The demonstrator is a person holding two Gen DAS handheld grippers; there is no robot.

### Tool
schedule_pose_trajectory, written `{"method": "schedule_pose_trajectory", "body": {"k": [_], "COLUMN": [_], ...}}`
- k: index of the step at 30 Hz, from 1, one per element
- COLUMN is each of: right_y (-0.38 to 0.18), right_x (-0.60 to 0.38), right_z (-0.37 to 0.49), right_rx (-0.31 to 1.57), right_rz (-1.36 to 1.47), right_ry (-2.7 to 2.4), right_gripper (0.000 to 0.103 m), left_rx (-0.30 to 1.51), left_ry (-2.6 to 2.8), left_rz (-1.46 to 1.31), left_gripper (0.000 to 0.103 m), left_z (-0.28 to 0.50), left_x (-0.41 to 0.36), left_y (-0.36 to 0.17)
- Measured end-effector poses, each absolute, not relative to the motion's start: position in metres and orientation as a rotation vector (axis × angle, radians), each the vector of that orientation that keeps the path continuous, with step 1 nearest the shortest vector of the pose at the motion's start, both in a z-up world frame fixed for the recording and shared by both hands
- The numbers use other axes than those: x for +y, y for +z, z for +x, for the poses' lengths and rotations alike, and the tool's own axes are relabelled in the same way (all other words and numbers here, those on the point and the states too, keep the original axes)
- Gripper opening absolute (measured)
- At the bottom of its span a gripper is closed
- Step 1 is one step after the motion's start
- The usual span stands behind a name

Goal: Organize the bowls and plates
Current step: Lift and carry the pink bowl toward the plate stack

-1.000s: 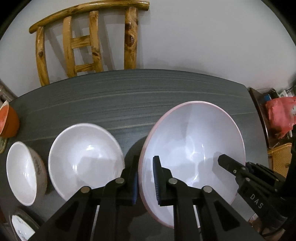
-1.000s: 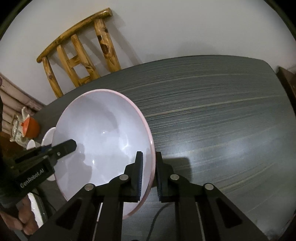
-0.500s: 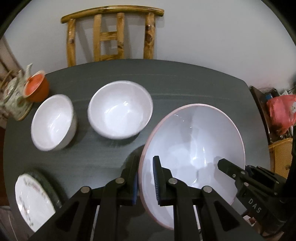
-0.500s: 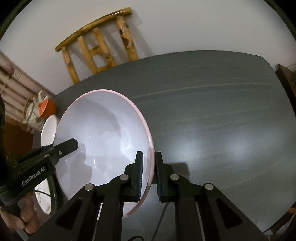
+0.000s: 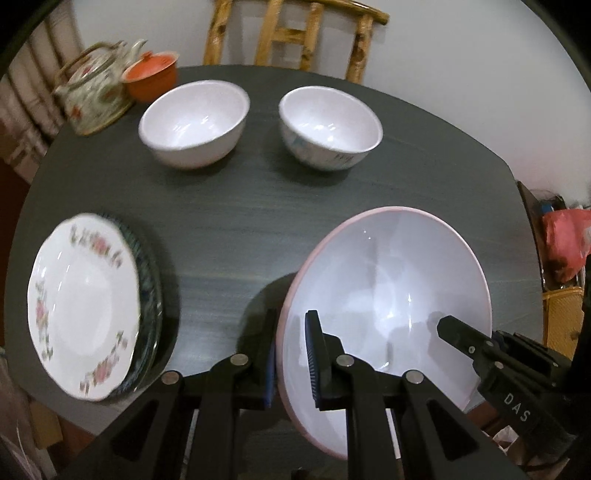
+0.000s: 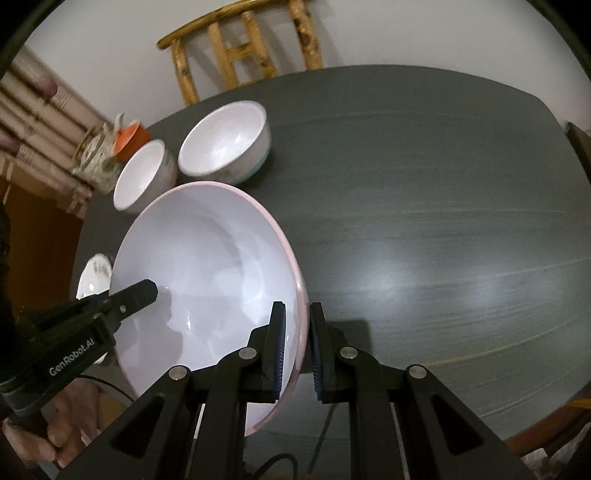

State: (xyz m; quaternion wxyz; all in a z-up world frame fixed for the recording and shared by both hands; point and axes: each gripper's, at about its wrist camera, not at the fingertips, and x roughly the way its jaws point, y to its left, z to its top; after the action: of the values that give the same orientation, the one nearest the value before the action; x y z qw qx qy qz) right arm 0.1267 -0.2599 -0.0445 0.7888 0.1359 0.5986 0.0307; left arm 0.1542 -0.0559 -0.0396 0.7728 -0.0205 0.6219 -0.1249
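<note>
A large white bowl with a pink rim (image 5: 391,288) is held above the dark table by both grippers. My left gripper (image 5: 291,354) is shut on its left rim. My right gripper (image 6: 297,347) is shut on its right rim; the bowl also shows in the right wrist view (image 6: 207,273). Two smaller white bowls (image 5: 194,123) (image 5: 328,129) stand side by side at the far part of the table. A floral plate (image 5: 83,310) lies on a stack of darker plates at the left edge.
A floral teapot (image 5: 92,92) and an orange lidded cup (image 5: 151,75) stand at the far left corner. A wooden chair (image 5: 295,33) is behind the table (image 5: 258,206). A red bag (image 5: 567,240) lies off the right side.
The large bowl has risen and drawn back with both grippers still on it. More of the table now shows: both small bowls, the plate stack, the teapot and the cup.
</note>
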Motion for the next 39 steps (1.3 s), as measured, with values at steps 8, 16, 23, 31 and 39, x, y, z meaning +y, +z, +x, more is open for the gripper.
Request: {"method": "schedule_pose_trajectory", "body": {"k": [8,16,23,31,39], "right_y": [-0.061,-0.071,-0.077,-0.085,-0.087], "right_x": [-0.228,-0.219,-0.218,-0.215,-0.217], "right_z": [0.102,0.087,0.087,0.088,0.088], "right_rx": [1.324,1.346,1.354,1.364,1.356], "right_rz": [0.280,0.282,0.286,0.300,0.306], "right_ry": [0.103,0.112,0.102,0.108,0.122], "right_gripper": [0.013,0.013,0.013,0.013,0.016], "left_rx": [1.355,1.368,1.375,1.364,1.359], "left_ry": [-0.241,-0.238,-0.234,-0.227,-0.240], "left_rz": [-0.041,-0.039,-0.043,-0.046,-0.051], "left_gripper": [0.014,0.014,0.014,0.014,0.014], "left_z": [0.134,0.125,0.126,0.129,0.128], "left_x": [-0.036,-0.031,-0.029,-0.027,-0.027], "left_y": [-0.043,-0.054,-0.062,-0.062,-0.062]}}
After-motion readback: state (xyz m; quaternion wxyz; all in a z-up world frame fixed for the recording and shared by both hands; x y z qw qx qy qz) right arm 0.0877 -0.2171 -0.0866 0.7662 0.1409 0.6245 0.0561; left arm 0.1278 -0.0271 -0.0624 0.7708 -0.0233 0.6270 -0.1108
